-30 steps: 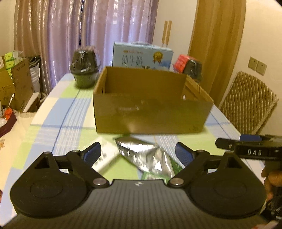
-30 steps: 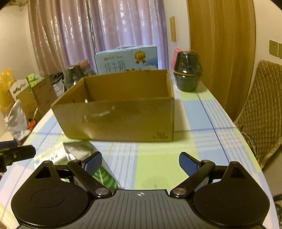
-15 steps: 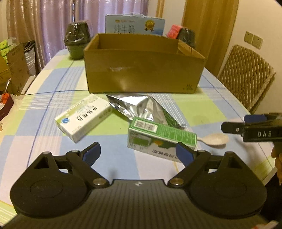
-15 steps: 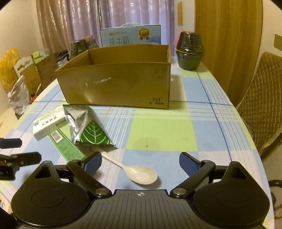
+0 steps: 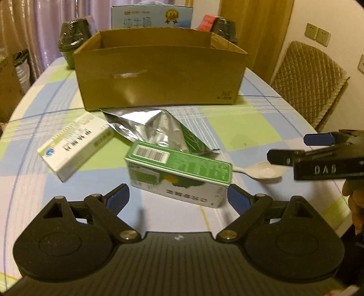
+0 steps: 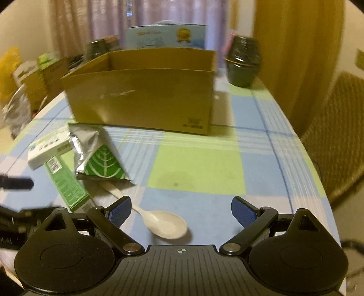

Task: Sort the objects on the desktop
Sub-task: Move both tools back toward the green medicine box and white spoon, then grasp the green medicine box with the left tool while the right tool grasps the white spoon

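Note:
An open cardboard box (image 5: 159,72) (image 6: 145,100) stands at the middle of the checked table. In front of it lie a white medicine box (image 5: 77,145) (image 6: 49,145), a silver foil pouch (image 5: 157,127) with a green leaf print (image 6: 97,157), a green carton (image 5: 179,173) (image 6: 66,182) and a white plastic spoon (image 5: 261,170) (image 6: 163,222). My left gripper (image 5: 178,198) is open just short of the green carton. Over the spoon's bowl my right gripper (image 6: 180,209) is open; it also shows at the right edge of the left wrist view (image 5: 318,150).
A blue milk carton case (image 5: 151,18) and two dark wrapped pots (image 5: 74,38) (image 6: 242,61) stand behind the box. A woven chair (image 5: 309,82) is at the table's right side. Bags and cartons (image 6: 27,82) crowd the left, off the table.
Both grippers have pulled back and tilted down from the box, so the loose items and spoon came into view. Both stay open.

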Demonstrator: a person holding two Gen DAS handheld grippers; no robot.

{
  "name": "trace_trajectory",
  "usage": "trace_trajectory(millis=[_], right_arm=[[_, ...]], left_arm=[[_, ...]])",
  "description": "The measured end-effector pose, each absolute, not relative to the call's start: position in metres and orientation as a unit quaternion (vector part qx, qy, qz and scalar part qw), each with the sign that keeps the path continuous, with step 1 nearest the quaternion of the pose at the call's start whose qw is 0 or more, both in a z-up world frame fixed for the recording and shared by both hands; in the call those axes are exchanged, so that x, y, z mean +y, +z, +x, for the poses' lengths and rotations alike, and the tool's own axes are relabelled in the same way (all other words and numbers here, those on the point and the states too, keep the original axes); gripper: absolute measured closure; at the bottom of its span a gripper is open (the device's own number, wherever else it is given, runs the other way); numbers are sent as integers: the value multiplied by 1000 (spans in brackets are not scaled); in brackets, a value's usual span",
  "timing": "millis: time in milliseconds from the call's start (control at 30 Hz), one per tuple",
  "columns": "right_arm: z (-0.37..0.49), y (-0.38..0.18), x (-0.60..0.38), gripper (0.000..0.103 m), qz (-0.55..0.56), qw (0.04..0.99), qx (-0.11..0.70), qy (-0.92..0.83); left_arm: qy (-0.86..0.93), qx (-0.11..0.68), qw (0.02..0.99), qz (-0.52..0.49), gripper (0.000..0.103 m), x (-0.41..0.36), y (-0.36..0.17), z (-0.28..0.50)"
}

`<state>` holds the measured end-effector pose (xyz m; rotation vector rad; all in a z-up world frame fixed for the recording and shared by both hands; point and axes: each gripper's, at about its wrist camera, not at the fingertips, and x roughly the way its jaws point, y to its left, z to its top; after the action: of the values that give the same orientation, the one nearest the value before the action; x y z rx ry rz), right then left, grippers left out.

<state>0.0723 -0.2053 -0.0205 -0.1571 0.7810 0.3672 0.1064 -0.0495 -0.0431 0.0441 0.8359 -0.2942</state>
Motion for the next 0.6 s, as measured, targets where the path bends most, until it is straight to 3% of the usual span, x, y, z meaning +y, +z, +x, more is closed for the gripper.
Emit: trace_trajectory(millis=[600], right_arm=[[69,-44,-144,11,-146,859,387,302]], left_arm=[[-88,400,911,-44,7,5,-34,107]])
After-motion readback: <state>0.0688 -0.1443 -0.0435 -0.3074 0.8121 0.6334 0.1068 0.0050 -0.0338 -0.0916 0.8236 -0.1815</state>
